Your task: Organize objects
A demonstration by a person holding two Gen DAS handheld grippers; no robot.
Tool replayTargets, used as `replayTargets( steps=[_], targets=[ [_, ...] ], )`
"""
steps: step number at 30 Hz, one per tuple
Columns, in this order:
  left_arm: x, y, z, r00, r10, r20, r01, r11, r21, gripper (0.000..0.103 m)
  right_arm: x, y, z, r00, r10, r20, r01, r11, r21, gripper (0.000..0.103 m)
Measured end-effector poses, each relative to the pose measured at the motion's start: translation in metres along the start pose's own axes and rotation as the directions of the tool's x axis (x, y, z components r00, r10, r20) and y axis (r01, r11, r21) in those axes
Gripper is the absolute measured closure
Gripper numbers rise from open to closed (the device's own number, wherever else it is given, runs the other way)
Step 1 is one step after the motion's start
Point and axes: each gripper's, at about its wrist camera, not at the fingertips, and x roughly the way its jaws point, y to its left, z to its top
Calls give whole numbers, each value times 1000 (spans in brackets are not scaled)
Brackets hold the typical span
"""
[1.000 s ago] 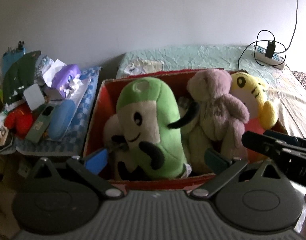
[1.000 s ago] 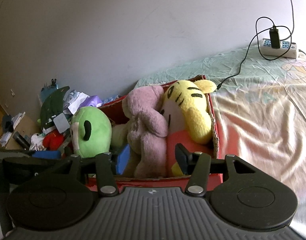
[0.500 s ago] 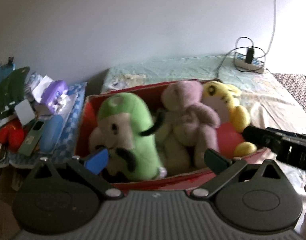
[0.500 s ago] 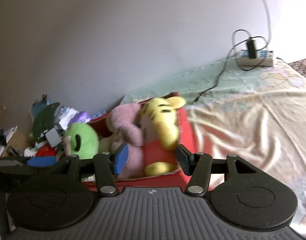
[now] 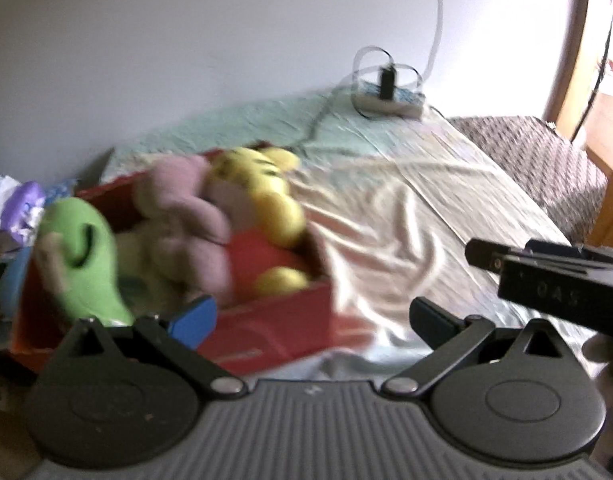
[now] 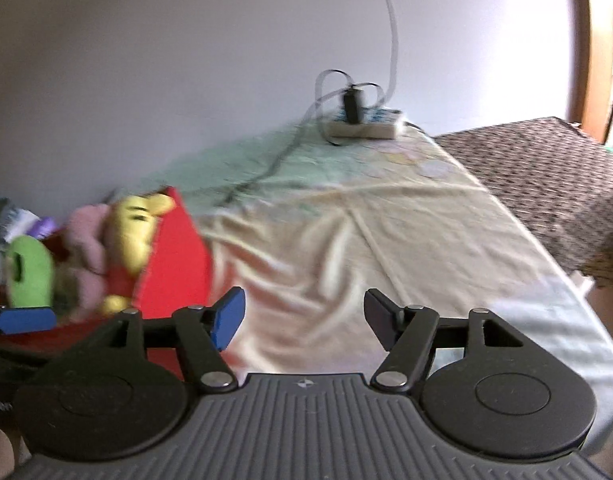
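A red cardboard box (image 5: 274, 320) stands on the bed at the left, packed with a green plush (image 5: 80, 256), a pink plush (image 5: 182, 216) and a yellow plush (image 5: 266, 196). My left gripper (image 5: 312, 314) is open with nothing between its fingers, hovering over the box's near right corner. My right gripper (image 6: 304, 318) hangs over the bare sheet to the right of the box (image 6: 174, 264); its jaws are opening and hold nothing. The same plushes, green (image 6: 28, 272), pink (image 6: 86, 240) and yellow (image 6: 132, 228), show at the left edge of the right wrist view.
A wrinkled pale bedsheet (image 6: 366, 232) spreads to the right of the box. A white power strip (image 6: 364, 126) with a plugged charger and cables lies by the wall. A dark patterned blanket (image 6: 546, 172) covers the far right. Clutter (image 5: 22, 208) is piled left of the box.
Both grippers have swung to the right, away from the box, which has slid toward the left of each view. The right gripper's jaws have widened. Both views are blurred by the motion.
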Motion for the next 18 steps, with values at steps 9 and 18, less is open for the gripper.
replayTargets(
  steps=[9,18],
  targets=[
    [20,-44,-9,991,27,-134,-31,999,-27,0,-4,-39,-16,991,-103,-90,102,995,-24,30],
    [22,-54,-20,976,110,-186,-125,990,-71,0,-5,-43,-25,986,-94,-141,82,993,-83,23]
  ],
)
